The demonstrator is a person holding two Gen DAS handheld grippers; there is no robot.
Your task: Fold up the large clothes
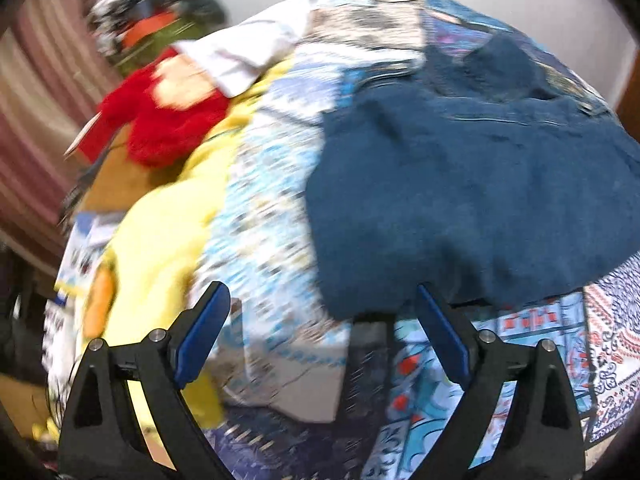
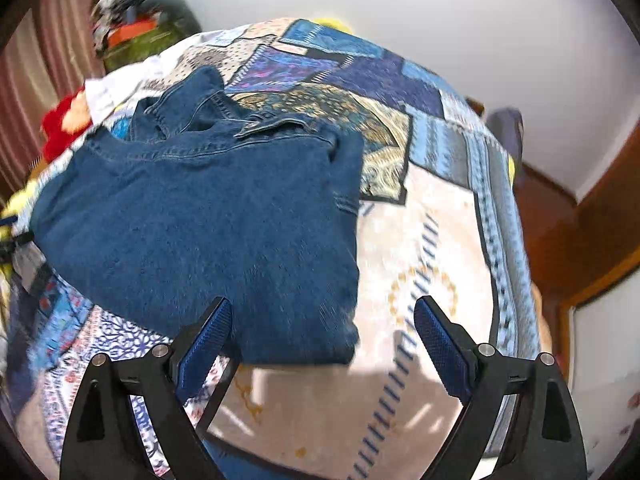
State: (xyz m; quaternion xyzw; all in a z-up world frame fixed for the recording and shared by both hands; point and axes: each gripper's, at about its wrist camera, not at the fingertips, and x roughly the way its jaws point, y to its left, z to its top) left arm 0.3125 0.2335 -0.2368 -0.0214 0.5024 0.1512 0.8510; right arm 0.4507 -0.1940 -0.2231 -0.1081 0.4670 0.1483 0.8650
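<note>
A folded blue denim garment [image 2: 208,220] lies flat on the patchwork bedspread [image 2: 432,248], its collar at the far side. In the left wrist view the same denim garment [image 1: 472,192] fills the right half. My left gripper [image 1: 322,300] hangs open above the garment's near left corner, with nothing between its blue pads. My right gripper [image 2: 322,312] is open too, over the garment's near right corner; its left pad overlaps the hem in the picture, and nothing is gripped.
A yellow cloth [image 1: 160,240], a red fluffy item [image 1: 168,120] and a white cloth [image 1: 244,52] lie at the bed's left side. A pile of clothes [image 2: 132,12] stands at the far left by a striped curtain [image 1: 36,92]. Wooden furniture [image 2: 592,216] flanks the bed's right.
</note>
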